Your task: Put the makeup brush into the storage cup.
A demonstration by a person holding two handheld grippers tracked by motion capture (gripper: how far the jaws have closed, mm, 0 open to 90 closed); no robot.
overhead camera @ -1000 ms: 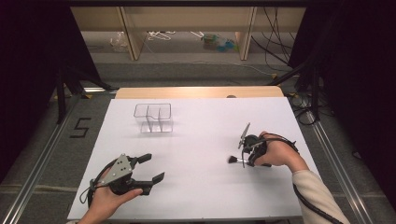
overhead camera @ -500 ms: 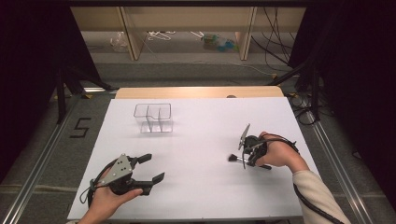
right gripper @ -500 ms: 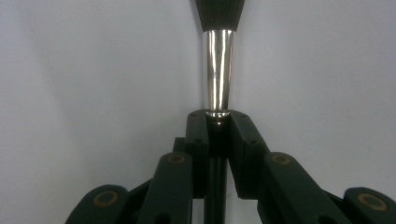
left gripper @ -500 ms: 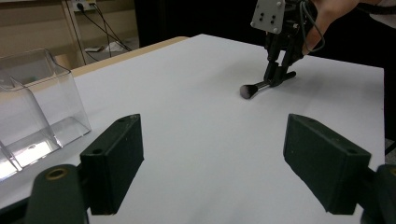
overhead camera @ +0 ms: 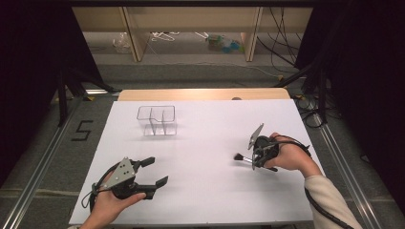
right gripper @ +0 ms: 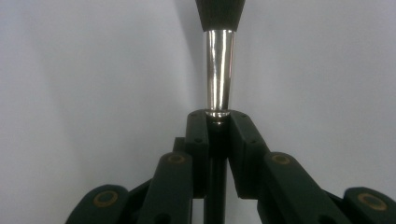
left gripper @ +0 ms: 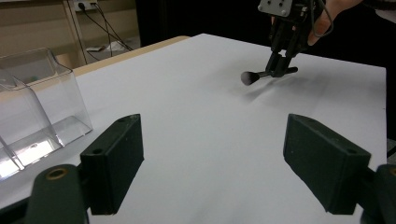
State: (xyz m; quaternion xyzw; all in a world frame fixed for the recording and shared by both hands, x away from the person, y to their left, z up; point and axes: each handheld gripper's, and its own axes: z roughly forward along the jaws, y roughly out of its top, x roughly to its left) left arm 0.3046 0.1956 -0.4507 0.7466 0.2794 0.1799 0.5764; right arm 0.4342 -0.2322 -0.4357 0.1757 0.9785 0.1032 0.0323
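Note:
A makeup brush [overhead camera: 242, 158] with a dark bristle head, silver ferrule [right gripper: 218, 74] and black handle sits low over the white table at the right. My right gripper [overhead camera: 260, 155] is shut on its handle, bristles pointing left. The left gripper view shows the same brush [left gripper: 256, 76] far off, held just above the surface by the right gripper [left gripper: 279, 65]. My left gripper [overhead camera: 153, 171] rests at the front left, jaws wide open with nothing between them; its pads [left gripper: 114, 158] frame bare table. A clear plastic divided organiser [overhead camera: 156, 120] stands at the back left.
The white table top [overhead camera: 205, 133] has a wooden strip along its far edge. Metal rails run along the floor on both sides, and cables lie on the floor behind. The organiser [left gripper: 32, 107] stands close to the left of the left gripper's view.
The right gripper with the brush has shifted very slightly. The left gripper has stayed where it was, still open.

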